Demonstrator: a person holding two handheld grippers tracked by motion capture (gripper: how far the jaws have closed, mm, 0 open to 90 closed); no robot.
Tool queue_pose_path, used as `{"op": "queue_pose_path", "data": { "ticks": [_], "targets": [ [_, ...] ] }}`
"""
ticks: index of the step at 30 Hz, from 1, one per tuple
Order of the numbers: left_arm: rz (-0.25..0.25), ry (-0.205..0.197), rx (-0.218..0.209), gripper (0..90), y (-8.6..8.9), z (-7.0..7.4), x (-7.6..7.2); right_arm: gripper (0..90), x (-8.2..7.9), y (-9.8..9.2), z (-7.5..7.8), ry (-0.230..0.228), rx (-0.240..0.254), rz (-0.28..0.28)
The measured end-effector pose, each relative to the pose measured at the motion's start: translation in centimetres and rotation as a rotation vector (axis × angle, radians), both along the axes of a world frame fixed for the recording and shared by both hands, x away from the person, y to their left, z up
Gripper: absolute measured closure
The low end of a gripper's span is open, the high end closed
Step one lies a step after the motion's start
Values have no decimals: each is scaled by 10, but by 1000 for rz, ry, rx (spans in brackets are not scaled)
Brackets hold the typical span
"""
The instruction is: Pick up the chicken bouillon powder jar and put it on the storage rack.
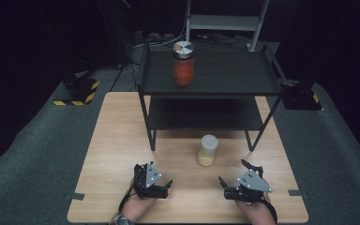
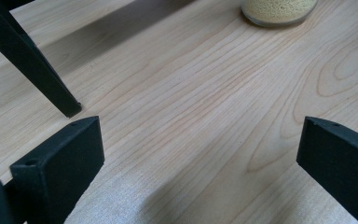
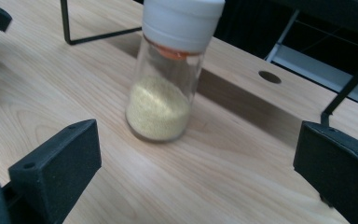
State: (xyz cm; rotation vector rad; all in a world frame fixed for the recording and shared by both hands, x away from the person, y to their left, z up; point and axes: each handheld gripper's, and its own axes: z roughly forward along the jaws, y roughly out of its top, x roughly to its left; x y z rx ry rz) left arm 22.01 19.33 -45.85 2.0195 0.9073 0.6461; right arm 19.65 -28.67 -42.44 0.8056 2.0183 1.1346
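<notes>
A small glass jar (image 1: 207,151) with a white lid and yellow grains stands upright on the wooden table (image 1: 117,140), in front of the black shelf. My left gripper (image 1: 155,173) rests open near the front edge, left of the jar, with nothing between its jaws. In the left gripper view the left gripper (image 2: 200,149) spans bare wood and the jar's base (image 2: 279,9) is far off at the upper right. My right gripper (image 1: 234,172) is open, right of and nearer than the jar. In the right gripper view the right gripper (image 3: 198,158) faces the jar (image 3: 168,88), a short way off.
A black two-tier shelf (image 1: 262,75) stands at the back of the table; a tall jar with red contents (image 1: 183,63) sits on its top tier. One shelf leg (image 2: 37,65) stands ahead-left of my left gripper. A round hole (image 3: 269,77) marks the tabletop beyond the jar.
</notes>
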Motion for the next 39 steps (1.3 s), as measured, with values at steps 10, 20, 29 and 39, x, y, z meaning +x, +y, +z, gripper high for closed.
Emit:
{"op": "queue_pose_path", "data": {
  "ticks": [10,20,29,39],
  "targets": [
    [-4,3,-5,8,1,0,0,0,11,9,8,-11,1,25],
    [-9,3,-3,8,2,0,1,0,20,14,11,-13,21,31],
    [-12,2,-6,8,2,0,1,0,33,23,12,-4,30,43],
    [-15,5,-6,9,3,0,1,0,47,30,13,-7,41,39]
  ]
}}
